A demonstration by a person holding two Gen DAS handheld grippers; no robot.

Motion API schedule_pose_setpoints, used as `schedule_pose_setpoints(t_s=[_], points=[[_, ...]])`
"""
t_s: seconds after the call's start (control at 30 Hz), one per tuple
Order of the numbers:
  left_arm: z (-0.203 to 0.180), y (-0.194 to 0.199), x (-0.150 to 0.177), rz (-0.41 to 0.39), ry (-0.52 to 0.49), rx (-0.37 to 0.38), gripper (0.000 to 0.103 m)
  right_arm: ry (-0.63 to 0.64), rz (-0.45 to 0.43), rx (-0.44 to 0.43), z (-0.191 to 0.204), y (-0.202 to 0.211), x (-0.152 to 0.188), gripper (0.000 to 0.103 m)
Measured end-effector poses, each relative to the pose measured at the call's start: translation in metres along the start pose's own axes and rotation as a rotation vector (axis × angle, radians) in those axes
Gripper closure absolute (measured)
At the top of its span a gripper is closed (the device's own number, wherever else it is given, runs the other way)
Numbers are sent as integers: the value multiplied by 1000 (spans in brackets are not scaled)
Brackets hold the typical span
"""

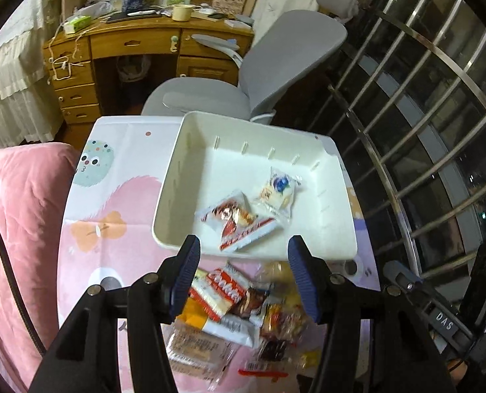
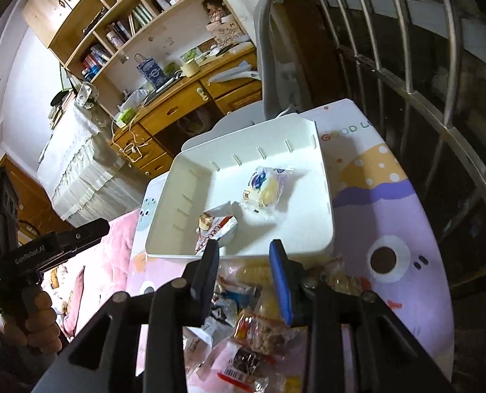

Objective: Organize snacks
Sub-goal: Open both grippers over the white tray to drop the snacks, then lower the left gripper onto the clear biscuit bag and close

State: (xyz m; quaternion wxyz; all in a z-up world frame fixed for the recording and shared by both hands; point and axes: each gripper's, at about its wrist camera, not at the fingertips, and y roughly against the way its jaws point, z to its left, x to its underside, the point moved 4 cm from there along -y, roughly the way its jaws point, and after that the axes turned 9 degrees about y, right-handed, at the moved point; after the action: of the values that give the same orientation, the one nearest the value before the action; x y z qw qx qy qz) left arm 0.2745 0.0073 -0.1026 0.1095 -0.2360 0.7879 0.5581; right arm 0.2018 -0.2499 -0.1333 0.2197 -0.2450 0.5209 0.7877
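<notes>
I hold both the left gripper (image 1: 243,245) and right gripper (image 2: 243,249) with jaws parted and empty over the snack pile (image 1: 243,311) at the tabletop's near edge, probably picking the next packet for the white bin (image 1: 177,177), where two wrapped snacks (image 1: 243,222) already lie.

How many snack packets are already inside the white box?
2. A red-and-white packet lies near the front wall of the white box, and a clear packet with a blue print lies just behind it, toward the right. Nothing looks hidden under them.
</notes>
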Motion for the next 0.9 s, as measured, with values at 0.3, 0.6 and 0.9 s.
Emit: schedule_pose_setpoints(t_s=[0.3,0.6,0.9], points=[[32,31,32,56,-85,42,41,-87,-33,83,26,30,48,70],[63,50,68,120,-191,79,32,-192,-76,165,55,53,103,57],[74,47,100,206,-309,70,20,-273,-75,237,75,62,156,48]])
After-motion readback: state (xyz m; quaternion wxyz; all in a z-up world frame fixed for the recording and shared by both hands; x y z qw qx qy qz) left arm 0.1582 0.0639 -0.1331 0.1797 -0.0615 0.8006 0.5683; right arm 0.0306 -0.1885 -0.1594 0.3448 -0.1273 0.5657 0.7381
